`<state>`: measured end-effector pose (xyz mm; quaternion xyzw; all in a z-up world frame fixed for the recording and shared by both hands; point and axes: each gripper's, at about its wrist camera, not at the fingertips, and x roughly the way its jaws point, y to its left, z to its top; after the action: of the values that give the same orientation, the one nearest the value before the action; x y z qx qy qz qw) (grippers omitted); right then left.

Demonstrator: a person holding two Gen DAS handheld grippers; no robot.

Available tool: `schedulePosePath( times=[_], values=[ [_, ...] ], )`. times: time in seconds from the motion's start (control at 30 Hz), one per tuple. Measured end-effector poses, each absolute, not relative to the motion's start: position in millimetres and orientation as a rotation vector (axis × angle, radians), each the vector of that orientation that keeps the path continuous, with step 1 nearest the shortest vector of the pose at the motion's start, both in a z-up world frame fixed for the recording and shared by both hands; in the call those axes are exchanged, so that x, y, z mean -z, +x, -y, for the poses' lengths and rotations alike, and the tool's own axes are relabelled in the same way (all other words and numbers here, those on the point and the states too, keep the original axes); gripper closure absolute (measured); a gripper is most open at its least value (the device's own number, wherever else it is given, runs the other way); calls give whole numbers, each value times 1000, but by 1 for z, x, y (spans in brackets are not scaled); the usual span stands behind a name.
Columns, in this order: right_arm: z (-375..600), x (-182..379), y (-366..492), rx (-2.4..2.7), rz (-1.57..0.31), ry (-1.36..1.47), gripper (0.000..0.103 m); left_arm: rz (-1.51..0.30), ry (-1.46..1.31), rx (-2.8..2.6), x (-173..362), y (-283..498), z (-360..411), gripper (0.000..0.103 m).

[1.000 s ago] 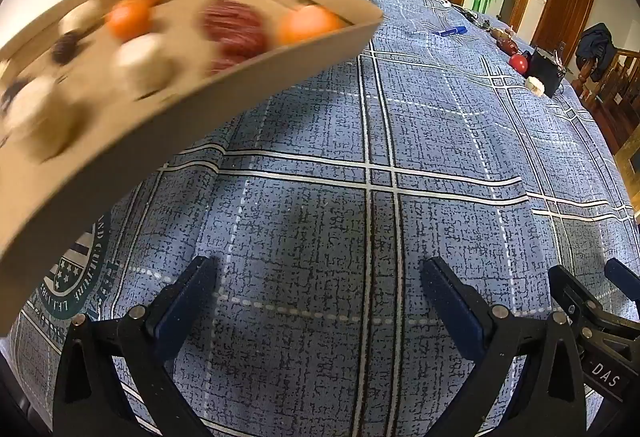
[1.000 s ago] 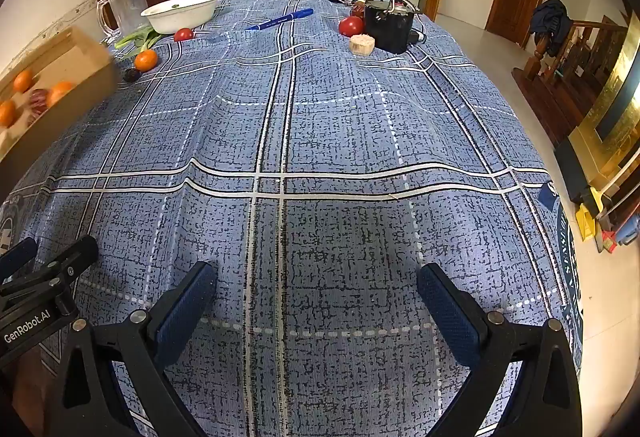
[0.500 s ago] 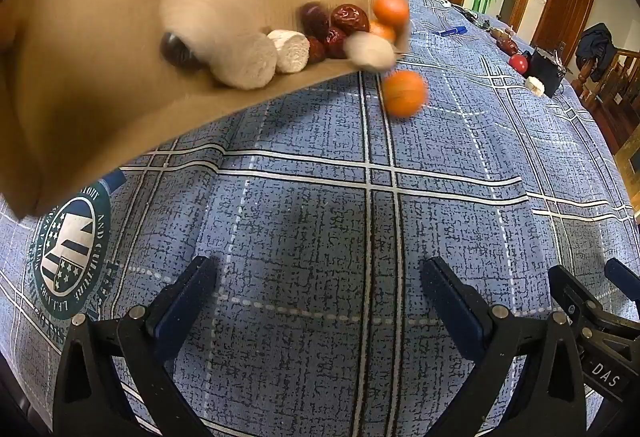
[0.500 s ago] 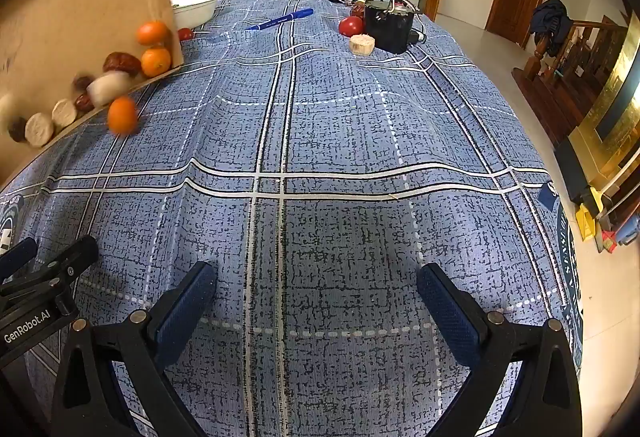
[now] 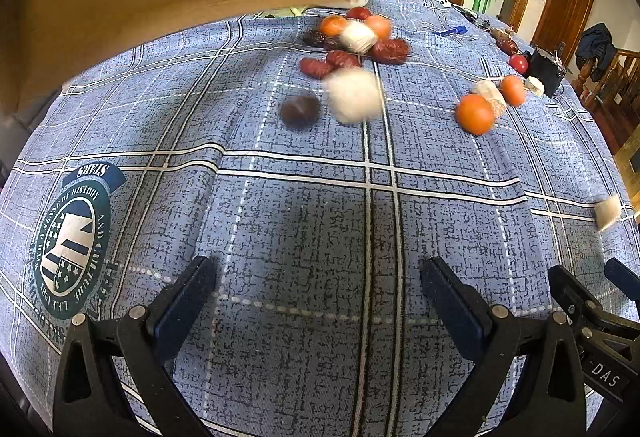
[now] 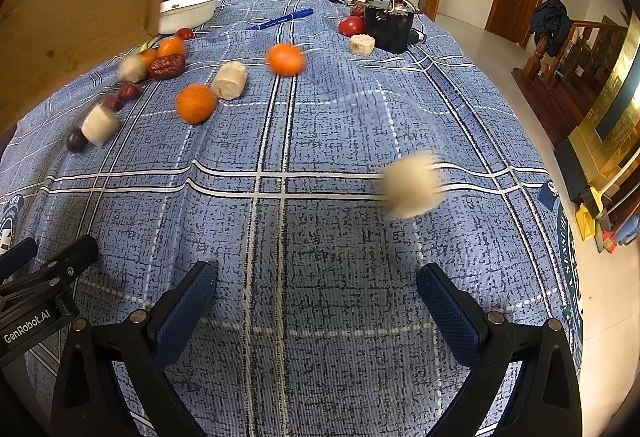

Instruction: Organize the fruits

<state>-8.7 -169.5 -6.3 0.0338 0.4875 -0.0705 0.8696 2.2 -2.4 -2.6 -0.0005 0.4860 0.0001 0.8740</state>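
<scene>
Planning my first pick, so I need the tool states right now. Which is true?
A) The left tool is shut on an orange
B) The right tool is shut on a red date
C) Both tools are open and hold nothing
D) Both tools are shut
C: the left tool and the right tool both show jaws spread wide over bare tablecloth, with nothing between them.
</scene>
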Motion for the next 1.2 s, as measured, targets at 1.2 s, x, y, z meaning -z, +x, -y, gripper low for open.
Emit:
schedulePosePath(
  times=[1.2],
  values=[
    [169,6,-9,148,-1020,70,1,-1014,-1,0,1,2,1,0]
  ],
)
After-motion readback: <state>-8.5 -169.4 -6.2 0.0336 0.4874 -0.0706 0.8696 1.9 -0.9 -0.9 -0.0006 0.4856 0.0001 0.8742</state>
